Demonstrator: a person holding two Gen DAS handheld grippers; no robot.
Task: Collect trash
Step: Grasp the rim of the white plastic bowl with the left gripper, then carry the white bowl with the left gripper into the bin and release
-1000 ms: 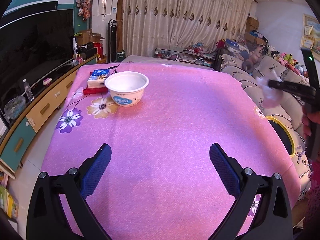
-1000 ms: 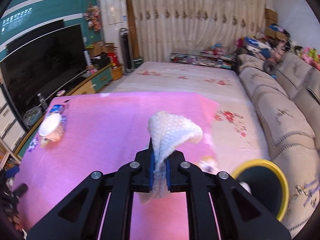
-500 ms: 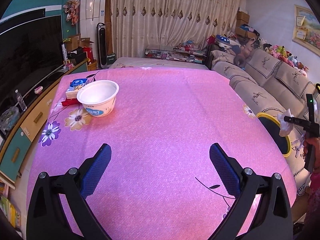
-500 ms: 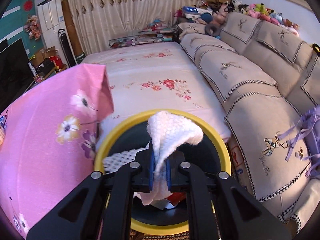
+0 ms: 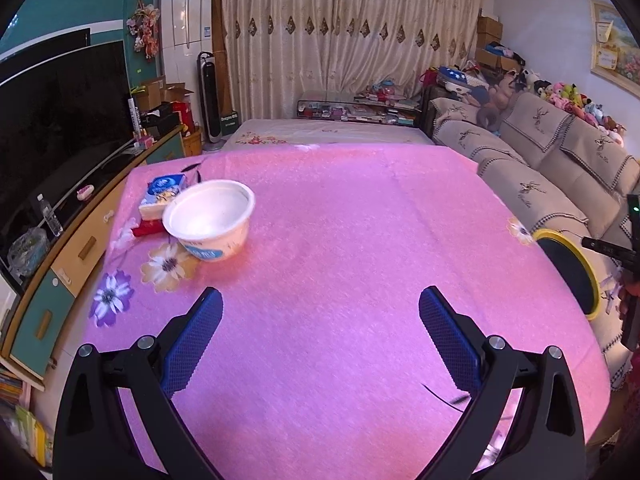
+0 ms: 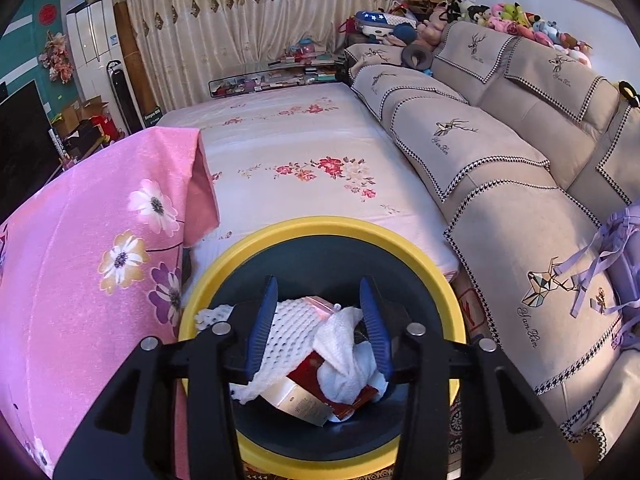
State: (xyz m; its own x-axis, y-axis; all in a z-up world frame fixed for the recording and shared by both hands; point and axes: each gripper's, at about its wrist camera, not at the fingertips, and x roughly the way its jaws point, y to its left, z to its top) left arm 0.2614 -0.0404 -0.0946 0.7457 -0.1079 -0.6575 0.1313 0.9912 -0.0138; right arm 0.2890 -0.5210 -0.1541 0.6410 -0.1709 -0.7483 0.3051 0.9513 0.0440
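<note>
My right gripper (image 6: 319,292) hangs over the yellow-rimmed dark bin (image 6: 320,226), and its jaws are opening. The pads press on nothing. The crumpled white tissue (image 6: 344,344) lies loose in the bin on white foam netting (image 6: 286,330) and a red box (image 6: 352,398). In the left wrist view the right gripper (image 5: 600,246) shows at the far right above the same bin (image 5: 560,236). My left gripper (image 5: 320,300) stands open and empty above the pink floral tablecloth (image 5: 340,220). A white paper bowl (image 5: 208,220) stands upright on the cloth at the left.
A blue tissue packet (image 5: 162,194) and a red item (image 5: 146,230) lie beside the bowl. A beige sofa (image 6: 500,184) runs along the right, with a floral-covered low table (image 6: 300,152) beyond the bin. A TV cabinet (image 5: 80,248) flanks the left.
The right gripper swung off the table and down over the bin, then opened; the tissue dropped into the bin. The left gripper shifted slightly over the cloth.
</note>
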